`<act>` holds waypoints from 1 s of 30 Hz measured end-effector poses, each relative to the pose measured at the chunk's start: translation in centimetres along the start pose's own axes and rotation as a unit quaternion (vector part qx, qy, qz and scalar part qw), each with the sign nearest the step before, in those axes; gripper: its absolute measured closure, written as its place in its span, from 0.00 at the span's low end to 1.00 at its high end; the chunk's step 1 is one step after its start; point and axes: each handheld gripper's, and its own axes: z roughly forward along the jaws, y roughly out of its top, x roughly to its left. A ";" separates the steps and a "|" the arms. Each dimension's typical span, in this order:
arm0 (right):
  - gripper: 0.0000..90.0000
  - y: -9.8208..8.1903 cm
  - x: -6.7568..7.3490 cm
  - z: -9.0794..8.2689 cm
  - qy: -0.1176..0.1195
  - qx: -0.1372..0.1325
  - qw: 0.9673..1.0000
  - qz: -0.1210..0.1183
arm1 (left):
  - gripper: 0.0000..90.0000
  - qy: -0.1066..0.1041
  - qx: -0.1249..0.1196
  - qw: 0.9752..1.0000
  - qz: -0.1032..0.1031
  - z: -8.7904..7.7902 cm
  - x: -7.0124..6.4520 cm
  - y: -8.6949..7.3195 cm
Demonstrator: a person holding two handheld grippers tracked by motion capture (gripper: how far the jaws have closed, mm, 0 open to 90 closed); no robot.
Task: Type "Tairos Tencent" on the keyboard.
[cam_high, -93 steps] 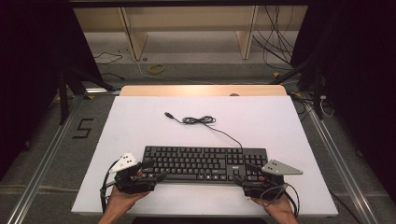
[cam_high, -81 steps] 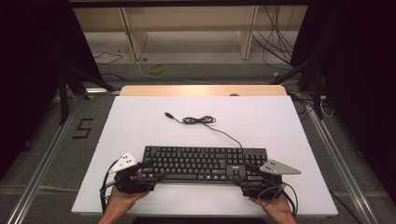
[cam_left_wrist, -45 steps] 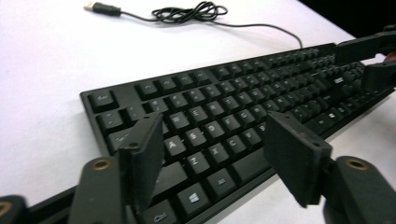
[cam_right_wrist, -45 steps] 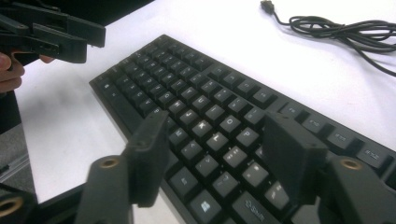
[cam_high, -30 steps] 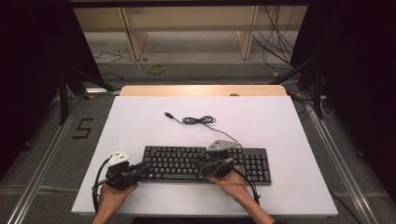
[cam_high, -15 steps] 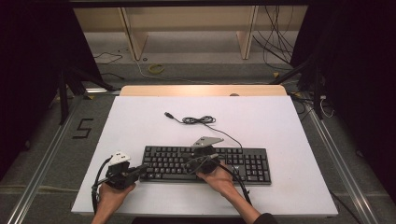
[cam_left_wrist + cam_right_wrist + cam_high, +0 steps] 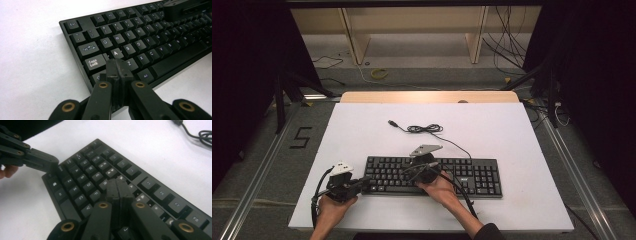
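A black keyboard (image 7: 434, 175) lies flat on the white table (image 7: 512, 130), near the person's edge and roughly centred, its long side running across the table. Its cable (image 7: 427, 129) trails away from the far edge and lies in a loose coil farther out on the table.

The left gripper (image 7: 364, 184) sits at the keyboard's left end, held low in the left hand (image 7: 332, 205). In the left gripper view its jaws are pressed together with nothing between them, and their tips (image 7: 117, 68) rest over the lower left corner of the key field, just below the A key and beside Caps Lock. Whether the tips press a key cannot be told.

The right gripper (image 7: 409, 170) hangs over the left half of the keyboard, carried by the right hand (image 7: 439, 187), whose forearm crosses the keyboard's near edge. In the right gripper view its jaws are also closed on nothing, tips (image 7: 119, 186) above the letter rows near the R and F keys. That view shows the left gripper (image 7: 53, 166) at the keyboard's far corner, with both grippers pointing toward each other along the keyboard.
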 end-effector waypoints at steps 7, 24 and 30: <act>1.00 0.4 0.2 1.1 -0.004 0.013 1.000 0.002 | 0.99 -0.001 0.002 1.000 -0.001 0.1 0.0 0.1; 1.00 0.5 0.4 2.2 -0.016 0.029 0.999 -0.001 | 0.99 -0.001 0.015 1.000 0.000 0.4 0.2 0.1; 1.00 0.5 0.4 2.2 -0.017 0.032 0.999 0.002 | 0.99 -0.002 0.016 1.000 -0.004 0.7 0.3 0.1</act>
